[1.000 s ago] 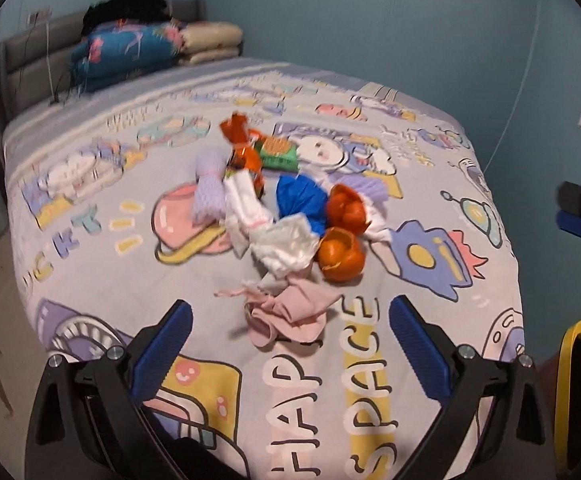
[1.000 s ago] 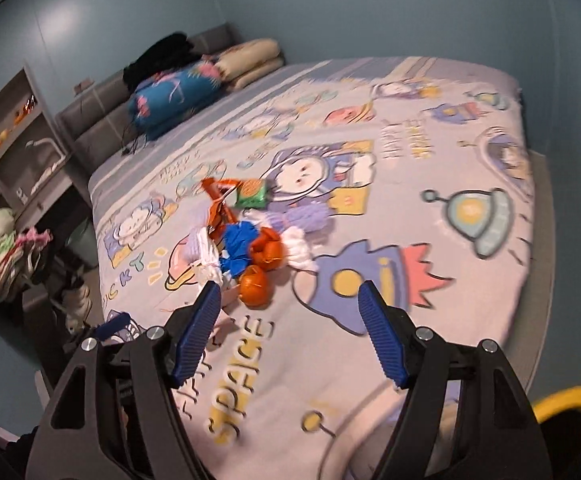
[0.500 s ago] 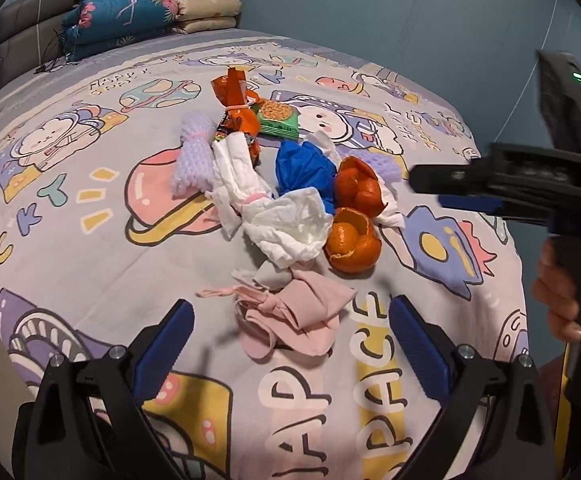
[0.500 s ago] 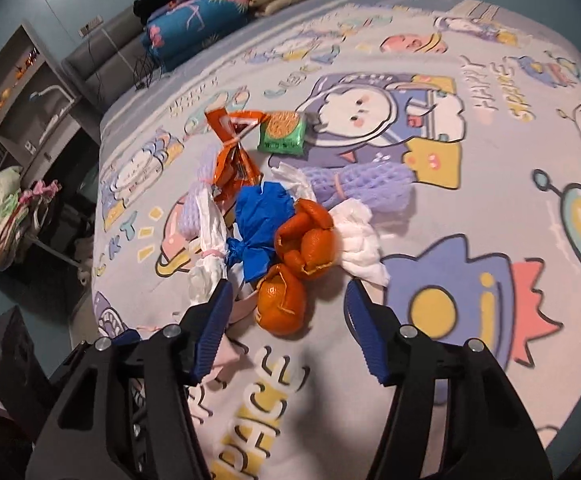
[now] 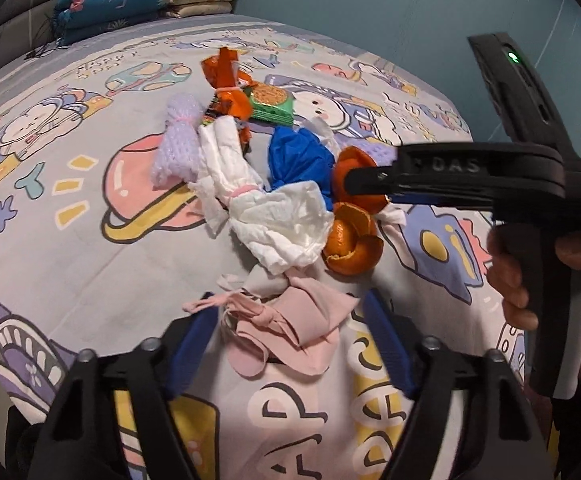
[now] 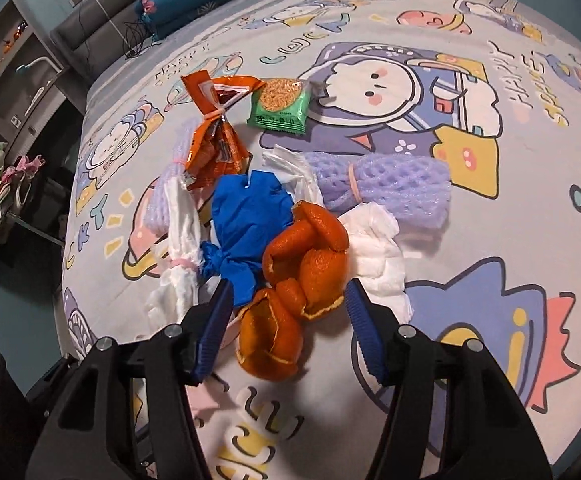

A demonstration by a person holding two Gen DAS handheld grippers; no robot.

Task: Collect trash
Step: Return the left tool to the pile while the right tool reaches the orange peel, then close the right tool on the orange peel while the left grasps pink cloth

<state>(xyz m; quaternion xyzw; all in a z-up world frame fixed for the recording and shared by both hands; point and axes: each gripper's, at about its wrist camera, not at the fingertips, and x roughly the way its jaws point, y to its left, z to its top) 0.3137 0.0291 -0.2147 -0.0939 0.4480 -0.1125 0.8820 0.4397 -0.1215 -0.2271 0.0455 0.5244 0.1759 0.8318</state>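
Trash lies in 1 loose heap near the middle of the bed [image 5: 70, 264], and none of it looks collected yet. From the left of the heap: a lilac foam net [image 5: 176, 142], a tied white tissue [image 5: 226, 160] with an orange wrapper [image 5: 228, 84] and a green packet [image 5: 271, 103] beyond it, a crumpled tissue [image 5: 286, 224], a blue bag [image 5: 296, 160], 2 orange peels and, nearest, a pink mask [image 5: 290, 324].

The left gripper [image 5: 290, 334] straddles the mask. Its jaws are closing, about half open, the mask between the pads, but they do not appear to press it yet.

The right gripper [image 6: 288, 322], held in a hand [image 5: 530, 276], reaches in from the right. Its jaws stand about half open either side of the peels [image 6: 306, 264]; the near peel [image 6: 268, 336] sits between the fingers. I cannot tell whether the pads touch it, and it looks unclamped.

To the right lie a second net [image 6: 386, 188] and another tissue [image 6: 378, 248].

By my reading both grasps are just starting. Everything remains: all pieces on the bed, and no bin or bag for them shows in either view.
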